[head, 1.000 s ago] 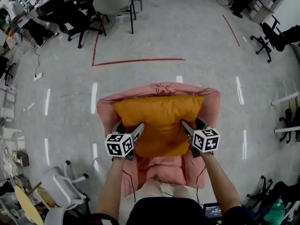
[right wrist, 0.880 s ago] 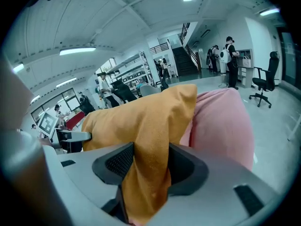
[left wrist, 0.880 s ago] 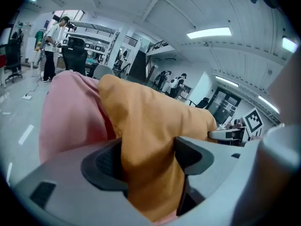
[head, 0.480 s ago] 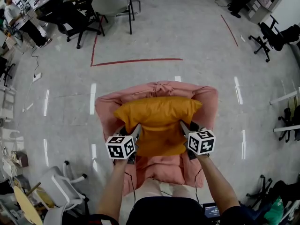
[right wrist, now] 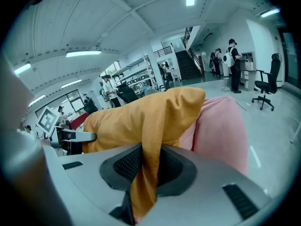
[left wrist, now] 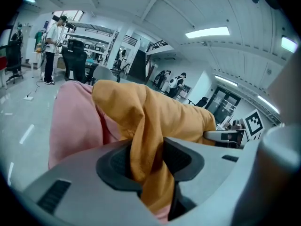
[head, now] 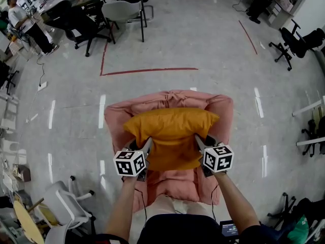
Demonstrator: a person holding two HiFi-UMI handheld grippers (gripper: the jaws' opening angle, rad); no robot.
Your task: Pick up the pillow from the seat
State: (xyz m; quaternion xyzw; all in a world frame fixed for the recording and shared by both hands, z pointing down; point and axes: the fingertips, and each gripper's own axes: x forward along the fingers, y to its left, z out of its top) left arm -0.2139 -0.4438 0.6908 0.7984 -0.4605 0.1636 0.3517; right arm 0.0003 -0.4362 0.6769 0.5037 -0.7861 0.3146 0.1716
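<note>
From the head view, I see the orange pillow [head: 172, 133] lying across the pink armchair [head: 175, 179], its upper edge against the backrest. My left gripper [head: 147, 145] sits at the pillow's left edge and my right gripper [head: 199, 142] at its right edge, so the pillow spans the gap between the two (each marker cube points back toward me).

In the left gripper view, the left gripper's [left wrist: 148, 161] jaws are closing, with only a narrow gap between them. A bunched fold of the pillow [left wrist: 160, 112] fills that gap, pressed by both dark pads. The armchair's [left wrist: 75, 121] pink fabric rises just behind to the left.

In the right gripper view, the right gripper [right wrist: 146, 166] is closing too. It pinches a thinner fold of the pillow [right wrist: 141, 114] between nearly meeting pads, with the armchair [right wrist: 221, 126] just beside on the right.
</note>
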